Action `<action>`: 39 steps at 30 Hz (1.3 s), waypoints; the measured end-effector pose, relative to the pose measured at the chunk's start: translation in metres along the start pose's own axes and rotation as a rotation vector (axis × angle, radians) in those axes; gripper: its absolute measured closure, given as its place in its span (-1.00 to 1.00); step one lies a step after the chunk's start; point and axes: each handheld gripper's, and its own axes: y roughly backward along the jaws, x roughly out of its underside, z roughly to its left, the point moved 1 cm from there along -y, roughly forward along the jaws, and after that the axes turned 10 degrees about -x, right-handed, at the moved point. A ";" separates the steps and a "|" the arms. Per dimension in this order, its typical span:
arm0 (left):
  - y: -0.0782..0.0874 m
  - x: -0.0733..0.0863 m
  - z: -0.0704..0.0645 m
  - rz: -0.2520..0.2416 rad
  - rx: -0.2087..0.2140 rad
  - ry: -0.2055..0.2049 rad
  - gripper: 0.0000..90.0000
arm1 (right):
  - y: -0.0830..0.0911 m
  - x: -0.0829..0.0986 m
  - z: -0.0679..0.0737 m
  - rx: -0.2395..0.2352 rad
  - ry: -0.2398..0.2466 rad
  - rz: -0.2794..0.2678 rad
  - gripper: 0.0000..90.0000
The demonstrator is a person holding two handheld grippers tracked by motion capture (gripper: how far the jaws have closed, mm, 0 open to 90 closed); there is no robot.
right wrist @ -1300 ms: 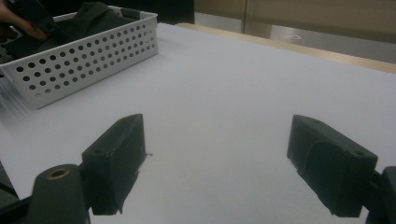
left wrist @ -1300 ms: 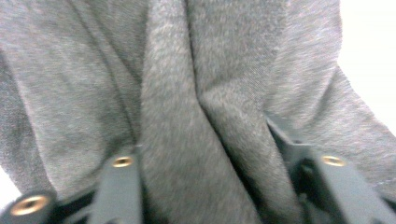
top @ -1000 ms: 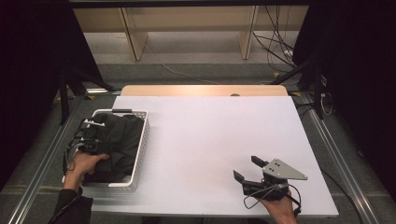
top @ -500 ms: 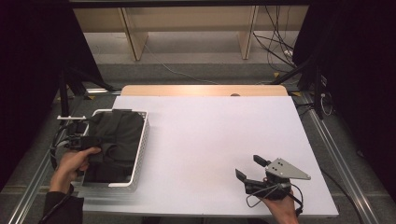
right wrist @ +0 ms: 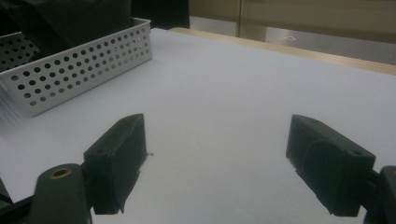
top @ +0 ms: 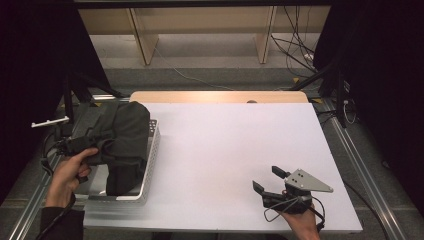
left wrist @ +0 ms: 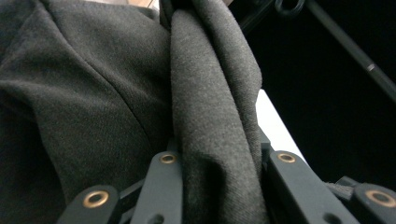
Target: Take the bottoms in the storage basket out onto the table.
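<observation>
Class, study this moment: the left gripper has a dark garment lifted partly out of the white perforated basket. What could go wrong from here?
1. The left gripper pinches only one fold of the dark garment, so the cloth may slip free.
2. Part of the garment hangs inside the white perforated basket; it could snag and drag or tip the basket.
3. The right gripper rests open, far off, giving no support.

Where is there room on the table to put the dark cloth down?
The white table is bare between the white basket and the right tongs, back to its wooden far edge. The left side is crowded: the dark cloth, gripped by the left tongs, hangs over the basket.
</observation>
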 end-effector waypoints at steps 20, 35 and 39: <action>0.020 -0.014 -0.053 -0.167 0.153 -0.025 0.67 | 0.000 0.001 -0.001 -0.002 -0.007 -0.003 -0.53; 0.021 -0.019 -0.120 -0.178 0.357 -0.100 0.67 | -0.003 0.002 -0.001 0.002 -0.003 0.008 -0.53; 0.008 -0.015 -0.143 -0.143 0.408 -0.130 0.67 | -0.003 0.002 -0.001 0.005 -0.003 0.004 -0.53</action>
